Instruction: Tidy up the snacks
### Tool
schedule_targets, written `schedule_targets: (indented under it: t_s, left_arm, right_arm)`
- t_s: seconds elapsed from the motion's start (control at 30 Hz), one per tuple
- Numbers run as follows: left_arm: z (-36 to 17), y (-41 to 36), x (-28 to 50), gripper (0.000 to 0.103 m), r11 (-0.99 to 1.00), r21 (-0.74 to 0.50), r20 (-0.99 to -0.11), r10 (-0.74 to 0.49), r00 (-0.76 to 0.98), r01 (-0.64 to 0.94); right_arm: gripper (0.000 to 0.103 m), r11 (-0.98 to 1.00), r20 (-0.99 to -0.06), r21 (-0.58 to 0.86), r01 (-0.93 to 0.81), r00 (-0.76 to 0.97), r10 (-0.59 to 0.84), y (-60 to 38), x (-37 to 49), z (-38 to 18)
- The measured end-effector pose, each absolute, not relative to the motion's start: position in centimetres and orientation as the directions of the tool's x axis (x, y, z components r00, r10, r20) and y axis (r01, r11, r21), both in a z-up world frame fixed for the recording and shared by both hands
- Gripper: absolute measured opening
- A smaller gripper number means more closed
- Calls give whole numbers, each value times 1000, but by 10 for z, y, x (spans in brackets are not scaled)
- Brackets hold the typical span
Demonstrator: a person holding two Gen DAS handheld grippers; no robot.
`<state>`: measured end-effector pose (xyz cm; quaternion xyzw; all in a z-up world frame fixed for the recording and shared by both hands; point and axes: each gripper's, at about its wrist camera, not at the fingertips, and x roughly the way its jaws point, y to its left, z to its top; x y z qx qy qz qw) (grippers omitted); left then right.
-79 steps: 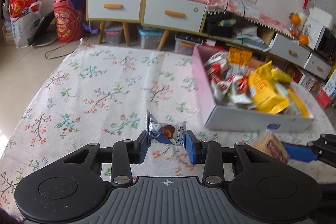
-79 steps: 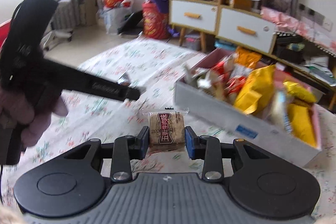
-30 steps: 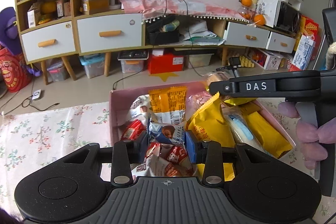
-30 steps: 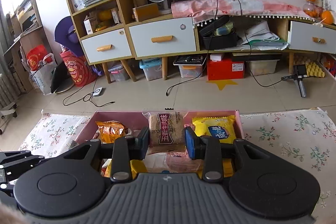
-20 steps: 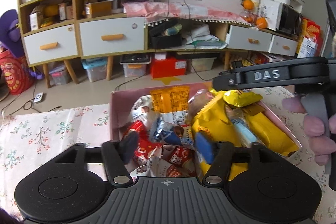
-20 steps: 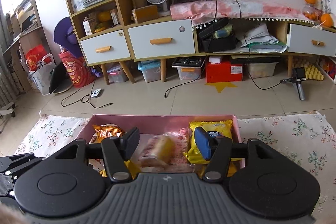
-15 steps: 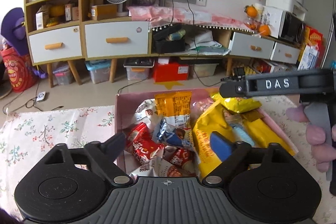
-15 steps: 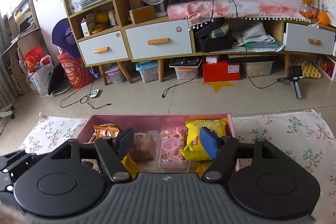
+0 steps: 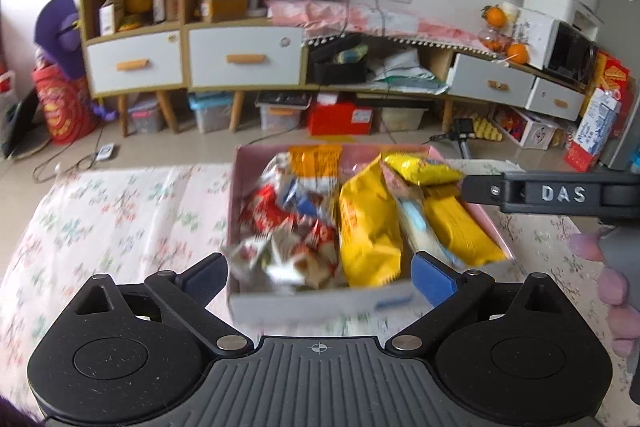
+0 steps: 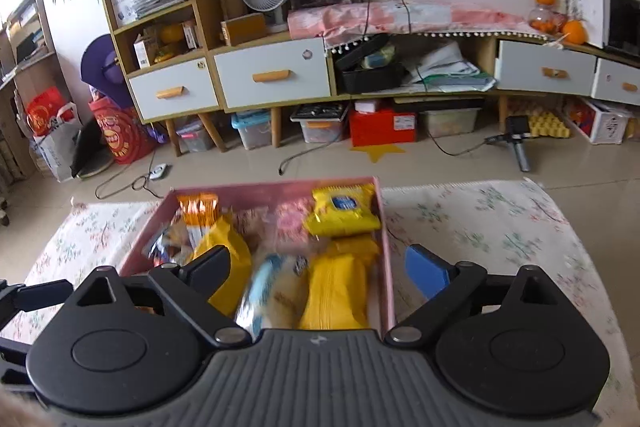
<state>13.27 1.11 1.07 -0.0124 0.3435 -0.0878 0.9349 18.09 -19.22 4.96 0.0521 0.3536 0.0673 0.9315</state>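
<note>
Floral tablecloth (image 9: 100, 211) around full snack box (image 9: 312, 301)

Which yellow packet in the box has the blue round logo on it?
The small yellow packet at the far right corner of the pink box. The other yellow bags nearer the camera show no blue logo.

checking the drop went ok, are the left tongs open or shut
Open: the left tongs have just been opening and stand wide apart, nothing between them, above the snack box.
</note>
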Motion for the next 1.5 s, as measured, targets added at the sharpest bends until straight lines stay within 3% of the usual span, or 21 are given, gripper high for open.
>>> schedule_targets:
  t_s: [0.23,0.77,1.5]
  left_arm:
    - [15,19,93,99,993,-101,-697,-115,708,62]
    - [17,31,38,103,996,-55,-760,3,650,-69]
    - [33,18,25,103,996,9,-719,64,692,-84]
  right_arm:
    - [99,997,-696,72,-9,715,57,-187,150,57]
    - [103,1000,-720,10,10,694,0,-175,91,57]
    - [103,999,-722,-47,-23,691,-18,-172,80,55]
